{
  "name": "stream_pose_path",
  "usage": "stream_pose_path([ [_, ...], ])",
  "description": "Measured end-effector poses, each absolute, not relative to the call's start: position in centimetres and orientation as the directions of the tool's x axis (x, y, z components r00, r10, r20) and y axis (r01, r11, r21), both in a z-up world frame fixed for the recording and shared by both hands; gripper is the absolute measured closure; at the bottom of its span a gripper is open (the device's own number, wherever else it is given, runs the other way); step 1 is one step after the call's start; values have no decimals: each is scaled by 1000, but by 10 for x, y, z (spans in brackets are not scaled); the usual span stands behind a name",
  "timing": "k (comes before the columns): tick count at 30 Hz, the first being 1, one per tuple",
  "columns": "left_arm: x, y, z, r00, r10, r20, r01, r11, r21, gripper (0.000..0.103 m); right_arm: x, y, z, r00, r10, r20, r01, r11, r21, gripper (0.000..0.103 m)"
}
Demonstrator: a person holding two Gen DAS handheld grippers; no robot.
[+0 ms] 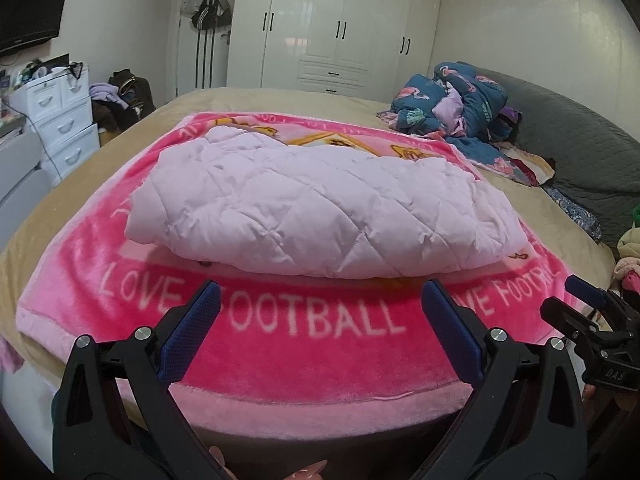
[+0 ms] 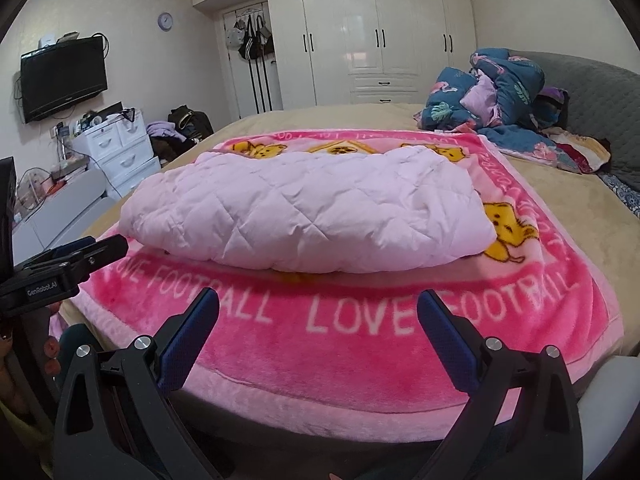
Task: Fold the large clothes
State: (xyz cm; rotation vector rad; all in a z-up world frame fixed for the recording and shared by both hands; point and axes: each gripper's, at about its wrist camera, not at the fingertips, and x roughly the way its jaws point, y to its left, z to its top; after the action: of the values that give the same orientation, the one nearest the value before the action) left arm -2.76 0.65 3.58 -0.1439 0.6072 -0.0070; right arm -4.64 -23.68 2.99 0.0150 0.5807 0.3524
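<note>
The left tongs [image 1: 320, 300] and right tongs [image 2: 318, 308] gape wide, holding nothing, above a pink blanket's [image 1: 320, 360] near edge. Beyond them the pale pink quilted jacket [image 2: 304, 212] lies folded, puffy and creased, mid-blanket on the bed [image 2: 560, 184].

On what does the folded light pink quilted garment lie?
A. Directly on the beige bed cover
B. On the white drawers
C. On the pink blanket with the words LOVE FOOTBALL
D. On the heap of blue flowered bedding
C: the quilted garment rests on the pink blanket, whose white letters run along the near edge, in front of it.
</note>
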Motion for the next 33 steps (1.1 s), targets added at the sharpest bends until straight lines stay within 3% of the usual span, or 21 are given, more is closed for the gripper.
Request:
stream_pose_path([
  [33, -30, 7, 37, 816, -23, -577, -59, 991, -122, 9, -49, -242, 33, 791, 313, -526, -307, 946, 102, 4],
])
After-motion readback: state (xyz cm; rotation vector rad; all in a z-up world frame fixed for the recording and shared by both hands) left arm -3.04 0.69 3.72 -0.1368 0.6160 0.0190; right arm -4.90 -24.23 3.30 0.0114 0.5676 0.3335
